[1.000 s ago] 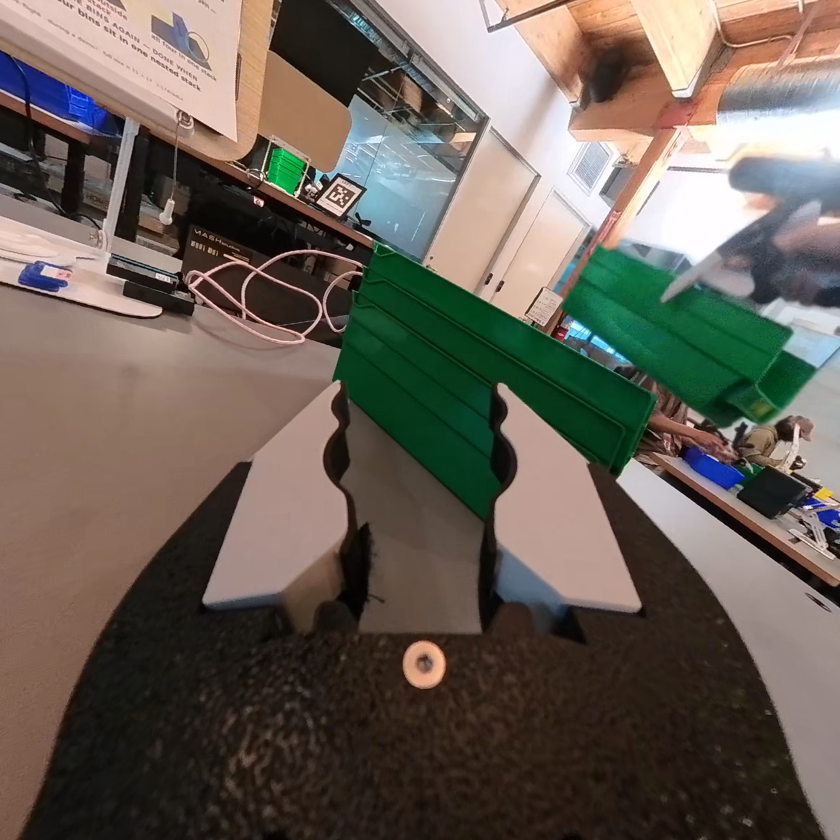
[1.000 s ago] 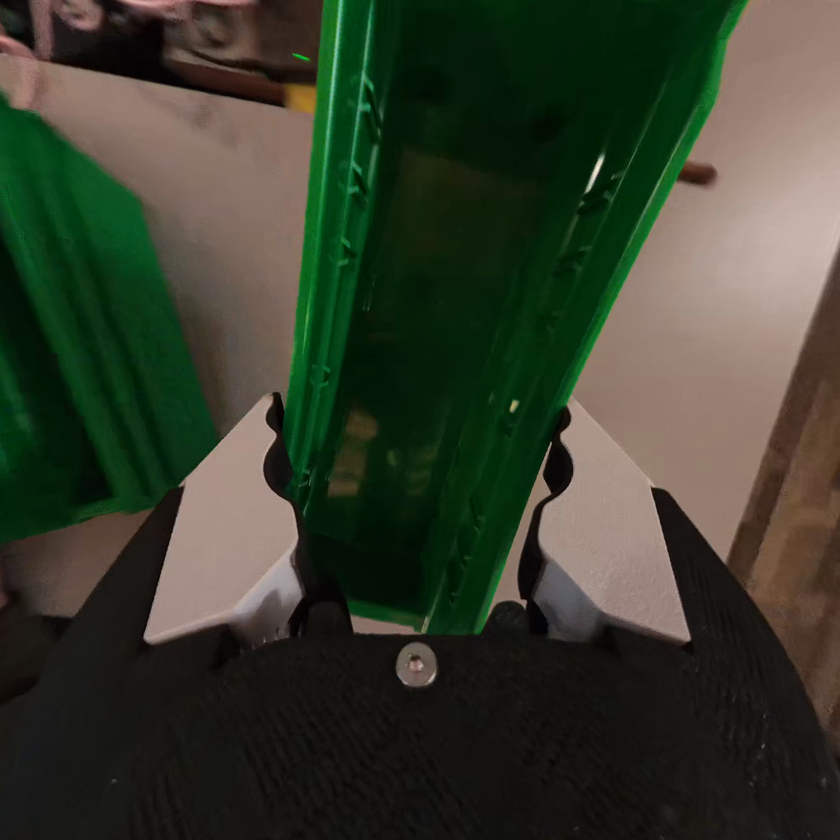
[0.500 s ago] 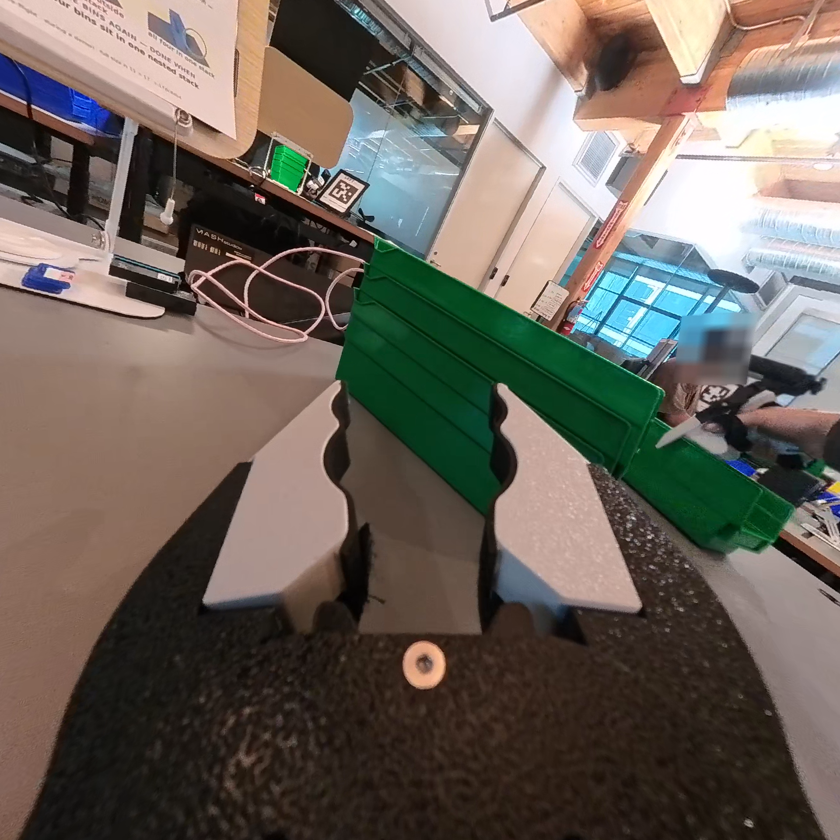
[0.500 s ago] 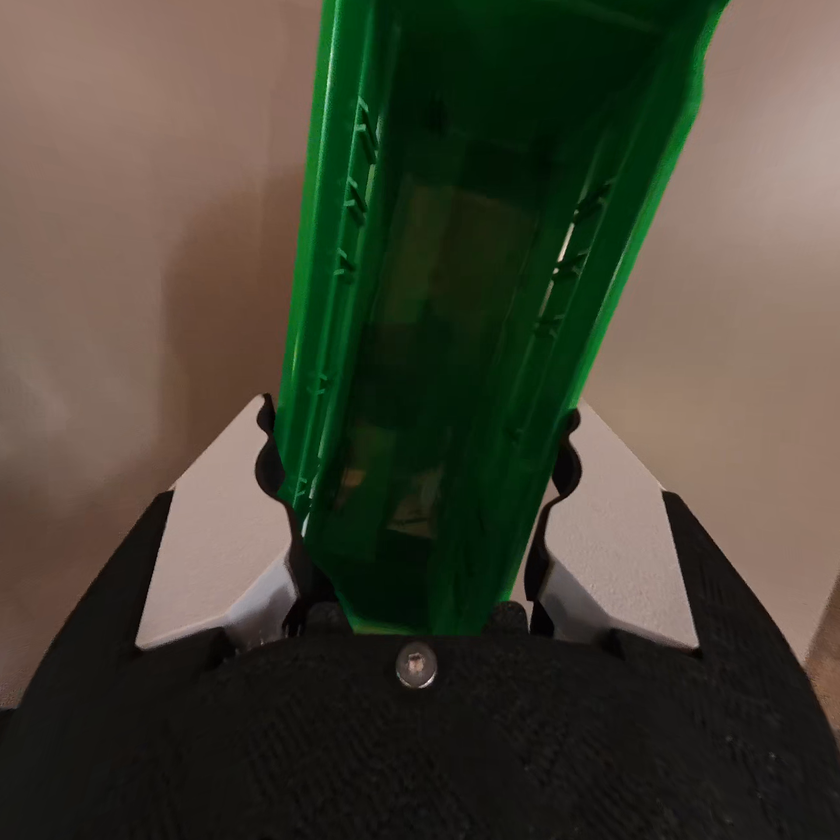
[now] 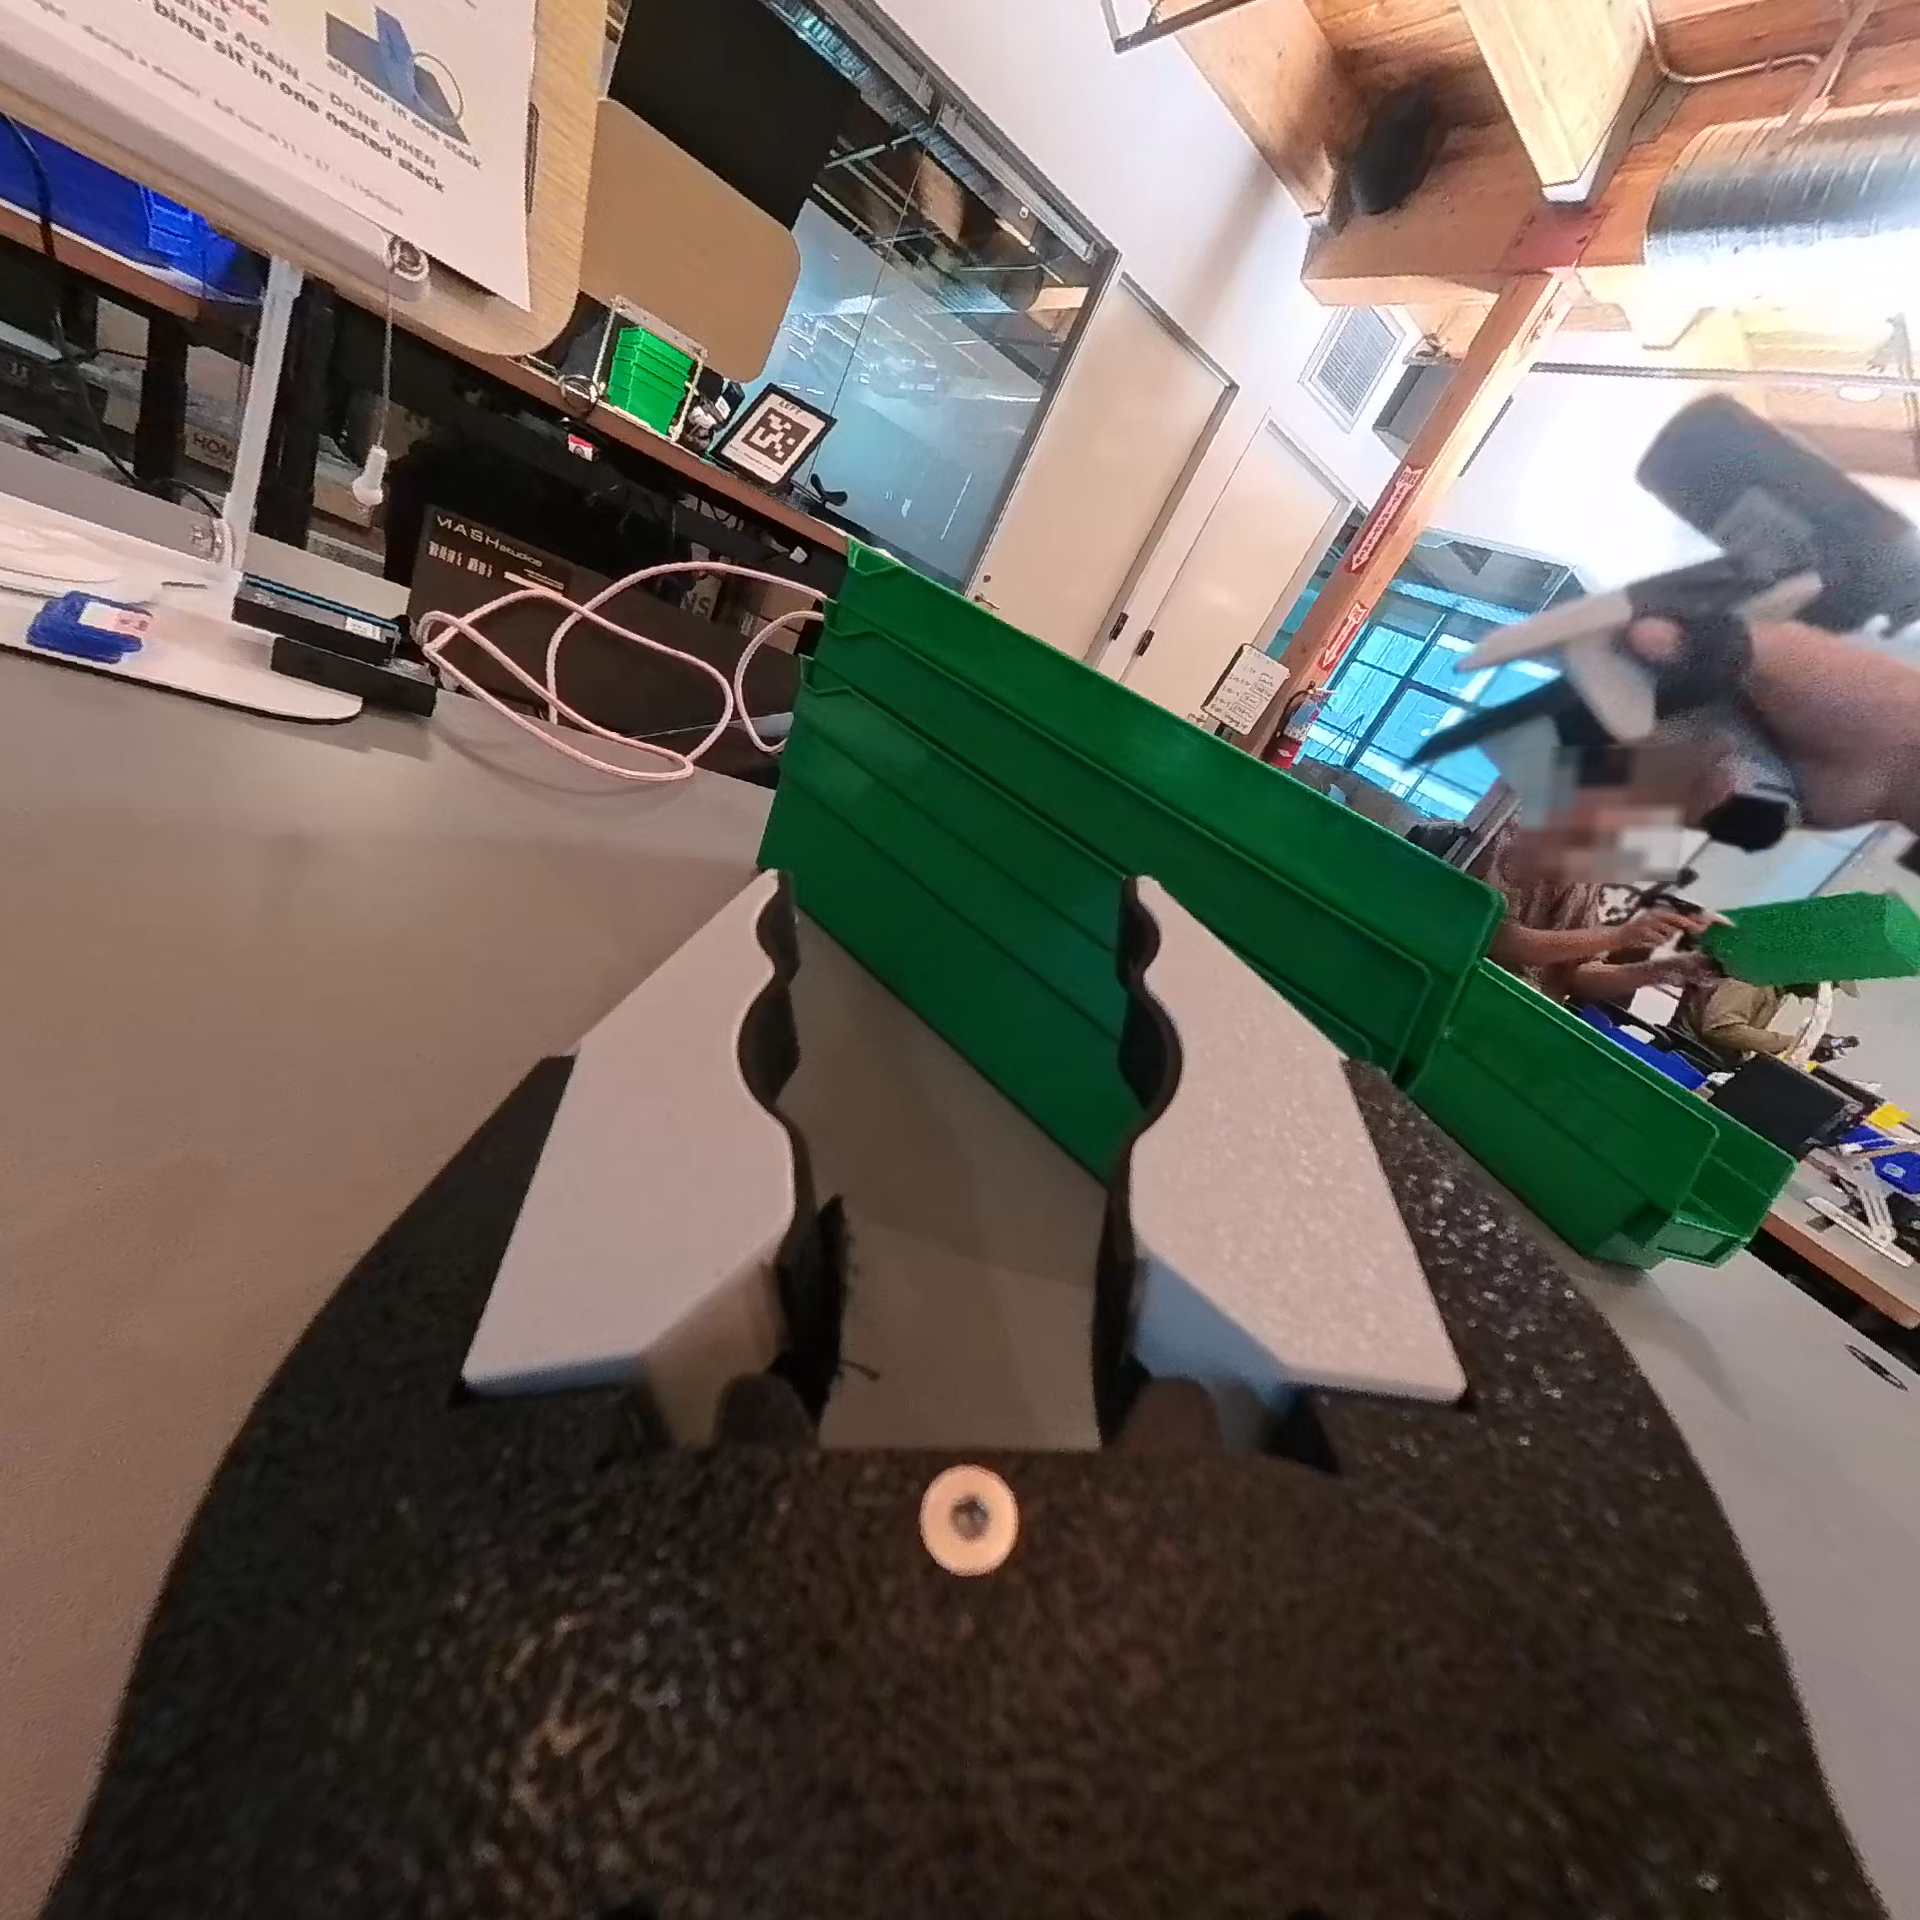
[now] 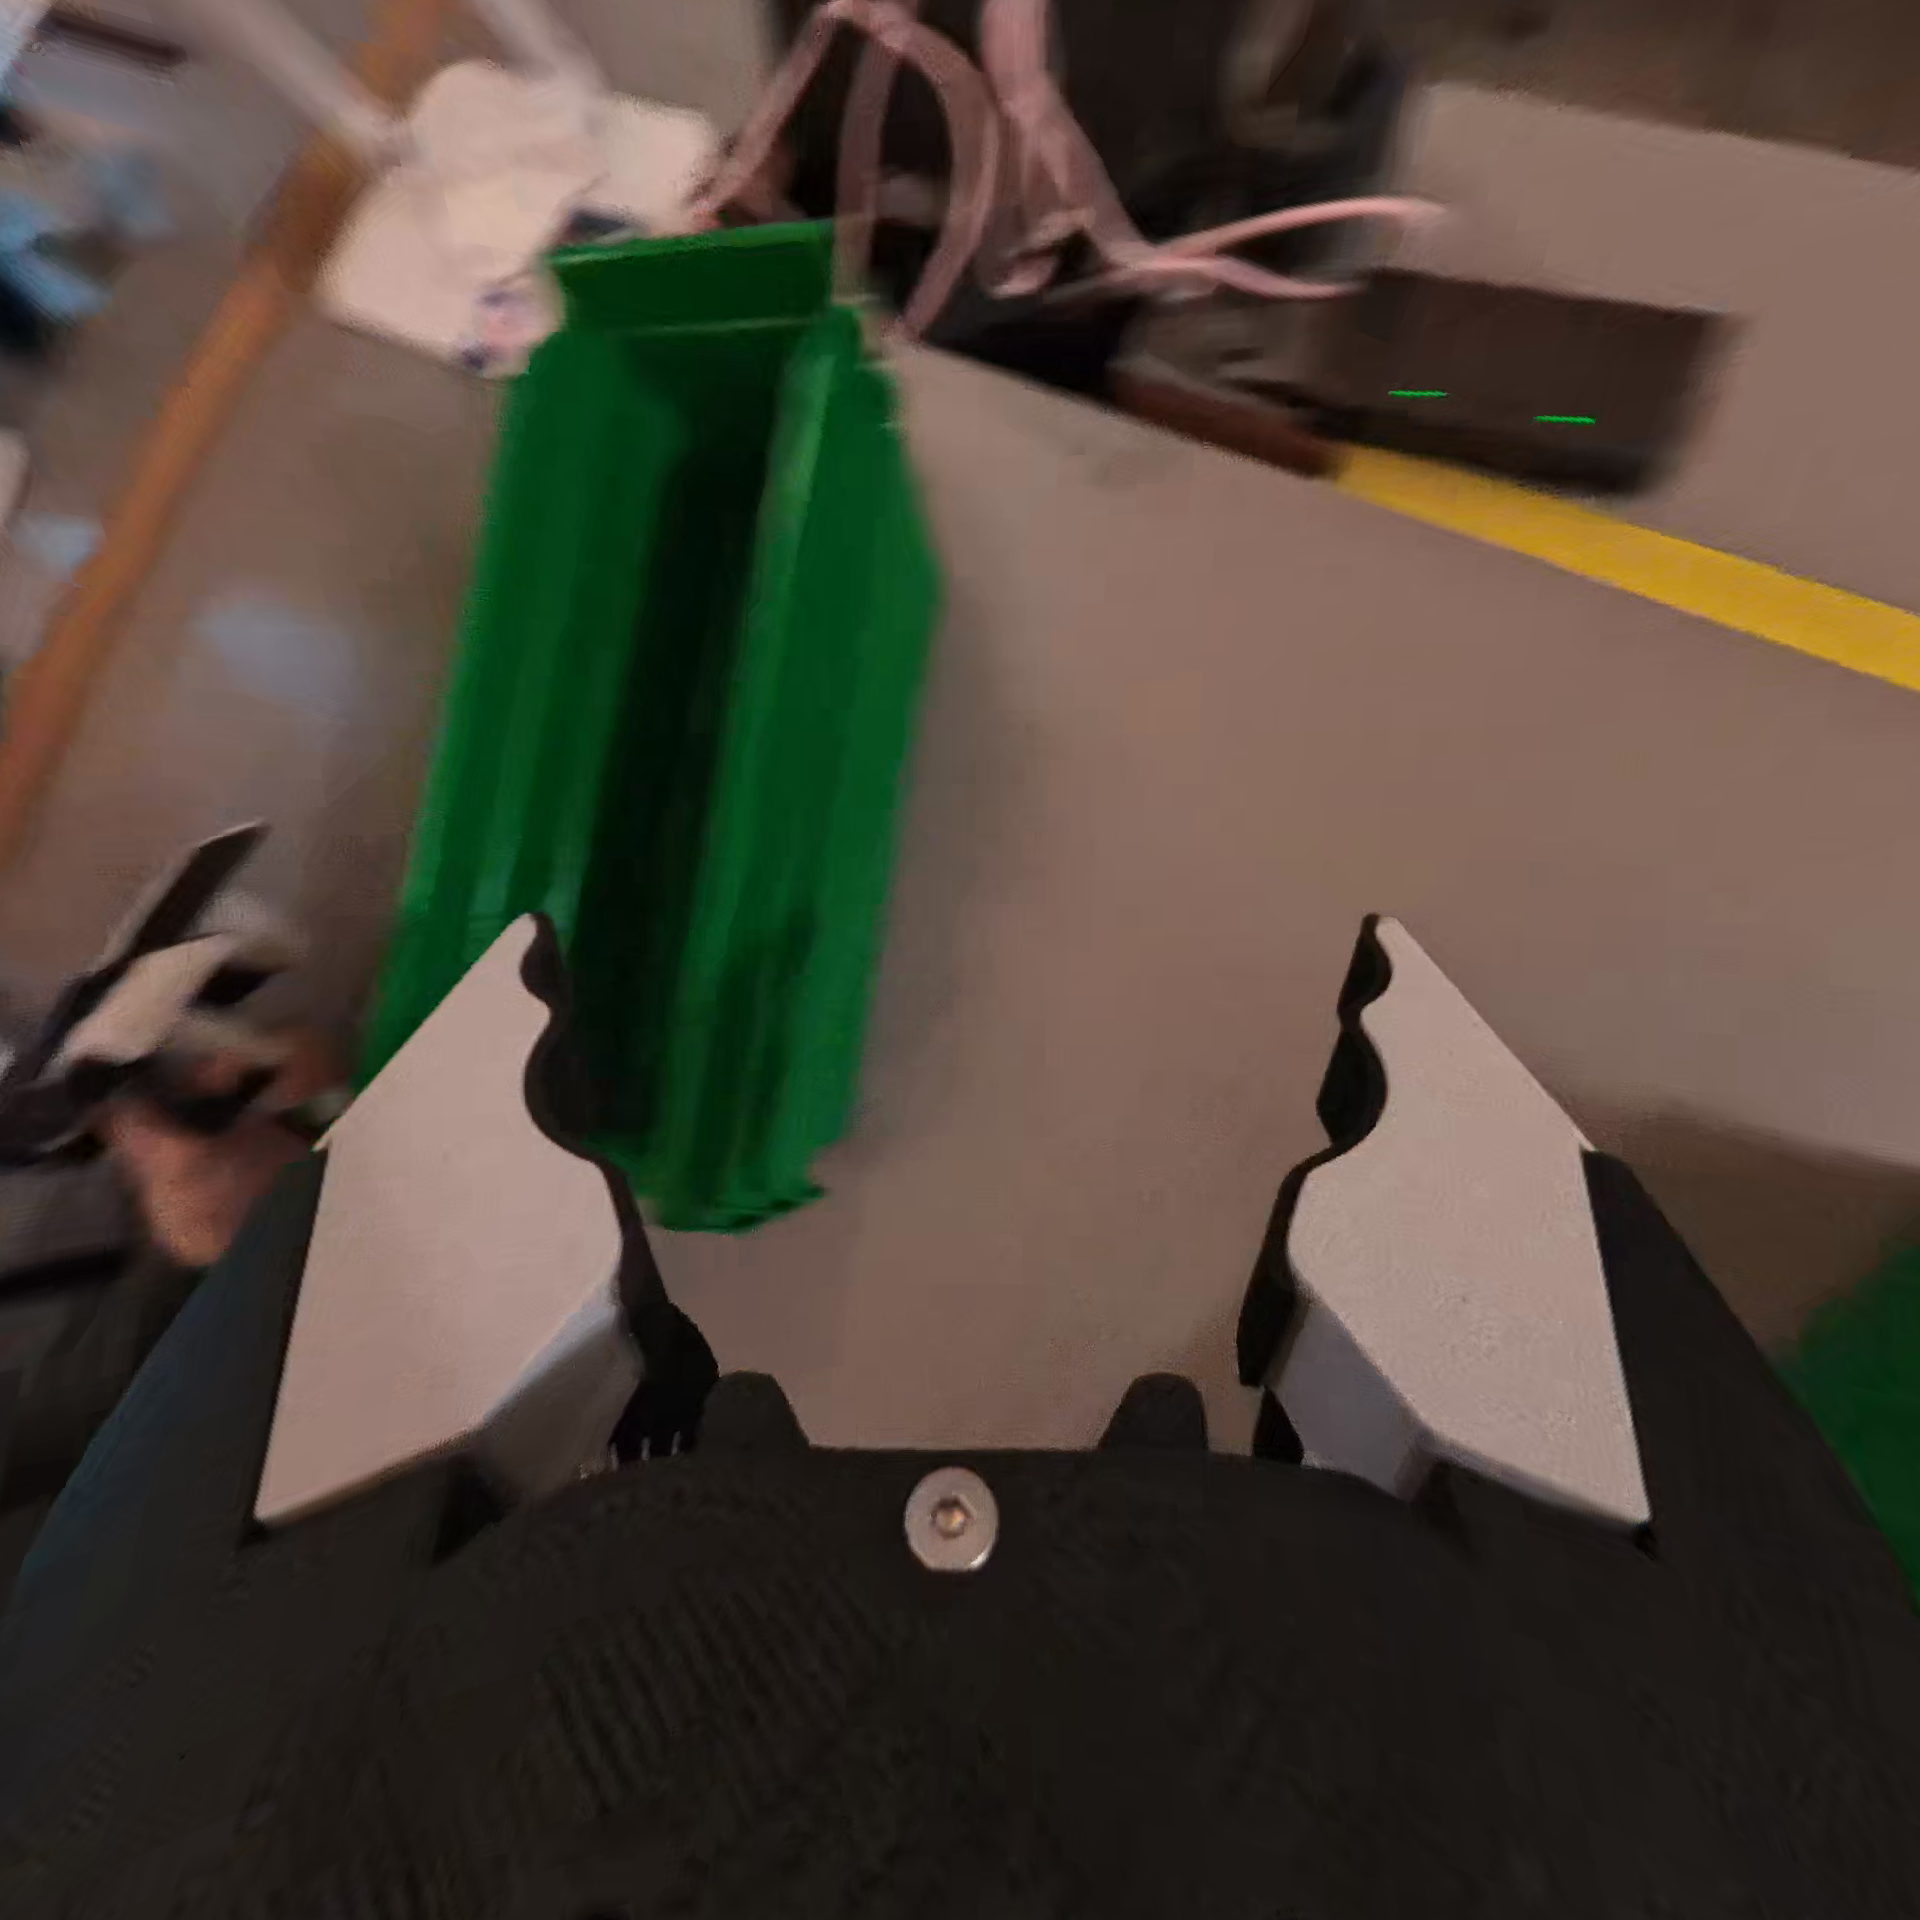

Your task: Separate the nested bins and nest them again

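**Green bins on the desk, both grippers empty**

In your left wrist view, a stack of nested green bins (image 5: 1091, 831) stands on the grey desk (image 5: 312, 935) straight ahead; three rims show stepped one above another at its near end, though the exact count is hard to make out. A single green bin (image 5: 1600, 1132) lies on the desk just beyond the stack's far end, and whether the two touch is unclear. Your right wrist view shows one long stack of green bins (image 6: 665, 727) from above, badly blurred, so its layers cannot be counted.

Your left gripper (image 5: 956, 1039) sits low over the desk with its jaws parted and nothing between them, just short of the stack. Your right gripper (image 6: 951, 1039) has its jaws spread wide, empty, above bare desk beside the bins; the left view also catches it raised in the air, smeared by blur.

A pink cable (image 5: 582, 665) loops behind the stack.
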Available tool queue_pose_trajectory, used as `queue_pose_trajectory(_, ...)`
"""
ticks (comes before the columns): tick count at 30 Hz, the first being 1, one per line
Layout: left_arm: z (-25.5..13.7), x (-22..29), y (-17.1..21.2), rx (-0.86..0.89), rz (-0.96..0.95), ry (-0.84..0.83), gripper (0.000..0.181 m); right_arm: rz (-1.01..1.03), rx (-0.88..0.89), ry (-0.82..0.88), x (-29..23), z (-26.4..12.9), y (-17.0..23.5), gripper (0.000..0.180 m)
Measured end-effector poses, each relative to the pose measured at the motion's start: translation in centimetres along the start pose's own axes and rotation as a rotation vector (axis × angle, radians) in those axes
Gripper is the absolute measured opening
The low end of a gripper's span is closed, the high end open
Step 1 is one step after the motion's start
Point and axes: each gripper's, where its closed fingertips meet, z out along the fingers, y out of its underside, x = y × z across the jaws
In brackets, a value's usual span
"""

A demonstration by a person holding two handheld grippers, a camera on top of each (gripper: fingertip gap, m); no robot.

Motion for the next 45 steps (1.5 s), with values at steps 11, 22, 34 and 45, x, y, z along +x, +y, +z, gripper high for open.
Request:
queue_pose_trajectory(11,-0.1,0.0,-0.1,0.006,-0.026,0.015,0.06,-0.247,-0.393,0.03,-11.9,10.9,1.5,0.155)
queue_pose_trajectory(22,-0.1,0.0,-0.1,0.009,-0.035,0.017,0.06,-0.309,-0.549,0.177,-11.3,10.8,1.5,0.109)
queue_pose_trajectory(34,0.0,0.0,-0.1,0.006,-0.037,0.015,0.06,-0.339,-0.459,0.152,-11.6,9.8,0.1,0.105)
queue_pose_trajectory(45,0.0,0.0,0.0,0.003,-0.045,0.021,0.06,-0.268,-0.26,0.076,-12.5,8.0,-4.2,0.104)
